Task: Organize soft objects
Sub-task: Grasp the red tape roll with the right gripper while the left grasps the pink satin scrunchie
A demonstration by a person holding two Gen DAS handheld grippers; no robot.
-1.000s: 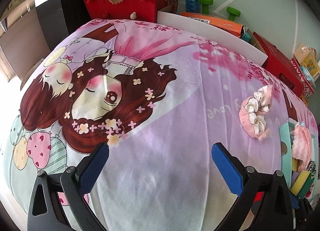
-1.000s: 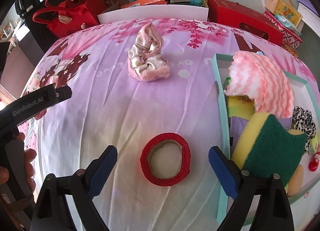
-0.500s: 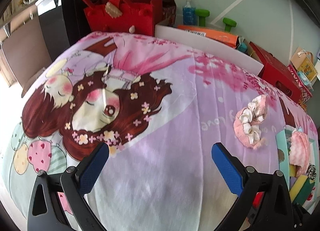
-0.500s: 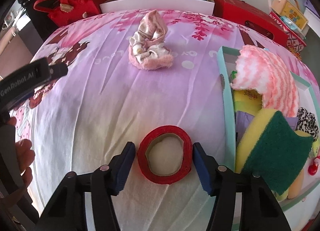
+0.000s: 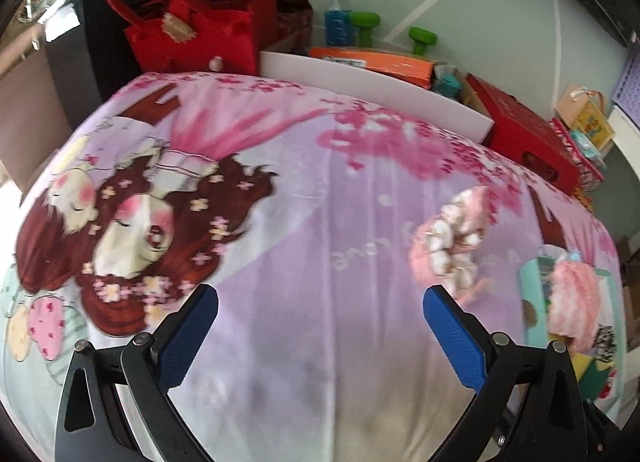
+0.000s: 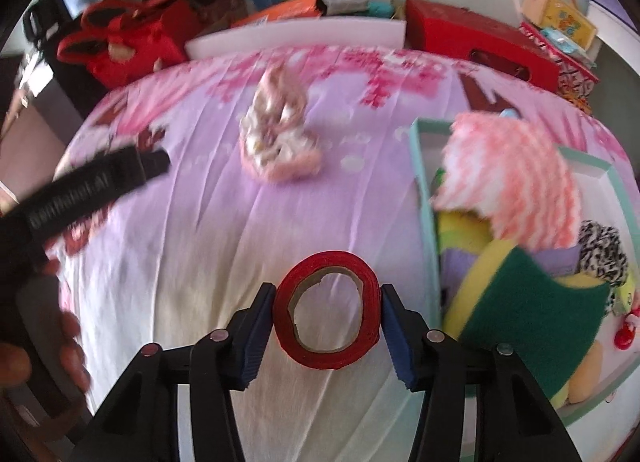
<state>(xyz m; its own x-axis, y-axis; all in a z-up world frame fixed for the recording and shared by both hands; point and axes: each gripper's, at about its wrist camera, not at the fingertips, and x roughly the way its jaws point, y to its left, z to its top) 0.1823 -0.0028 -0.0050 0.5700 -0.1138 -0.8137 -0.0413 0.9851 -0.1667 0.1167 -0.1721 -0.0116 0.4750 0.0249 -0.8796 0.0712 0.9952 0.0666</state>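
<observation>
Right wrist: right gripper fingers clamped on red ring; left gripper fingers apart; lettering blurred.

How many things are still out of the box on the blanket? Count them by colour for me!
Red: 1, the red ring
Pink: 1, the pink scrunchie bundle
Total: 2 lying outside the teal box
</observation>
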